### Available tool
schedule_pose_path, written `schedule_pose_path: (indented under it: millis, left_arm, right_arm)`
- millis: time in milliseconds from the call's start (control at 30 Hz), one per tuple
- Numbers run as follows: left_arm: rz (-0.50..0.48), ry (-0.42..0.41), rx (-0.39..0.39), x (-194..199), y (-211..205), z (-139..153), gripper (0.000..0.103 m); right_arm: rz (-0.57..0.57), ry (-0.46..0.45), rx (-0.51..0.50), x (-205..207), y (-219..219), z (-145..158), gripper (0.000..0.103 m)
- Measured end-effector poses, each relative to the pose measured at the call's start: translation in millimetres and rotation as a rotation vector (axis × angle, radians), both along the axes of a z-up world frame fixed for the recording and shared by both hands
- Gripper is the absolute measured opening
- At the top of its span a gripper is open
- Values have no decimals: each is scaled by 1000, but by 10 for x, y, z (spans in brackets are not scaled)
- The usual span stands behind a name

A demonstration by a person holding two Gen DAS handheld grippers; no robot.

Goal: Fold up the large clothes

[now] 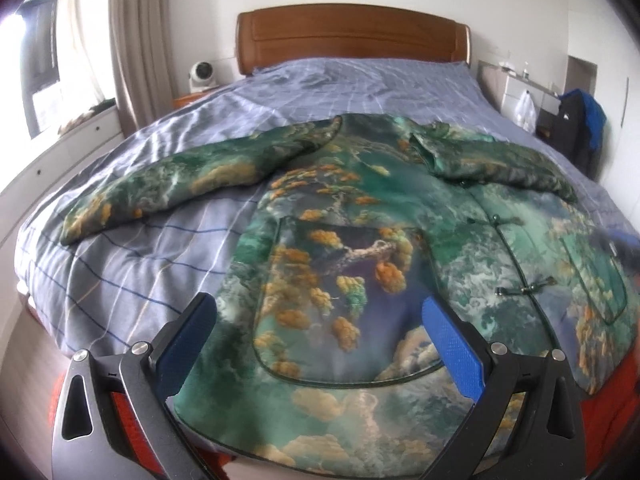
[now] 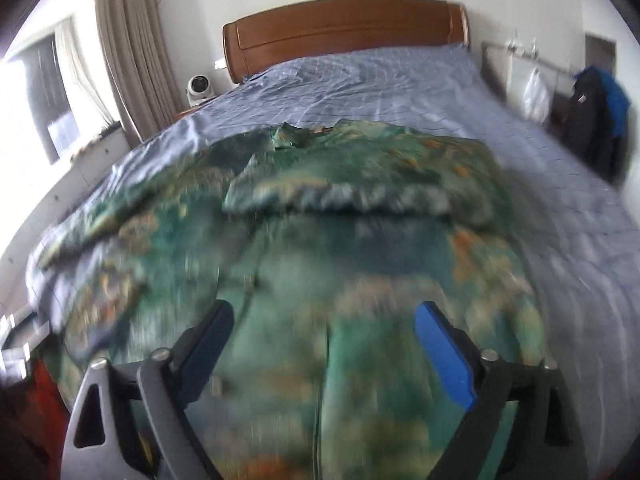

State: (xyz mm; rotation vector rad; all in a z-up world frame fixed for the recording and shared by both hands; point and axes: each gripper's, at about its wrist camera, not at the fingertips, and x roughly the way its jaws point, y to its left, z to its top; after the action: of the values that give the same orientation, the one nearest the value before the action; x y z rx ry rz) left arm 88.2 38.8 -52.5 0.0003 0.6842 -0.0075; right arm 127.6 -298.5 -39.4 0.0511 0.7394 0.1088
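On the blue checked bedspread (image 1: 120, 264), flat and front-up: green padded jacket (image 1: 344, 248) with orange-cloud print, knot buttons, curved patch pockets; hem nearest, collar toward the wooden headboard (image 1: 352, 36), long axis running straight away; one sleeve out sideways, the other folded over the chest. Just past the hem: left gripper (image 1: 320, 328) spread wide, pinching nothing; right gripper (image 2: 324, 332) same, view blurry.

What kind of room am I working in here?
Very likely a home bedroom: a wide bed with a brown wooden headboard and blue checked bedding, beige curtains by a window, and a green printed jacket spread out.
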Motion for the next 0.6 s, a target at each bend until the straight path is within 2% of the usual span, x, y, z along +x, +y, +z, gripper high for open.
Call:
schedule_pose_path:
  millis: [67,233,333,467,600]
  left_arm:
    - [-5,5,10,5,-40,-15,103]
    - [-8,30,19,51,-124,-66,103]
    - [-19,32,28,38,-171,-93,103]
    - [-27,21,67,10,-211,-105,103]
    - [-20,27,59,22,-202,-106,103]
  right_arm:
    - [-40,-62,-65,-403,92,-53,102]
    - [-89,-153,-173,-959,294,-252,102]
    - [-64,-166,-207,-1019,332,-293,102]
    - [-119,-245,-183,-988,256,-218,102]
    - [-112,-233,-203,-989,277,-296,102]
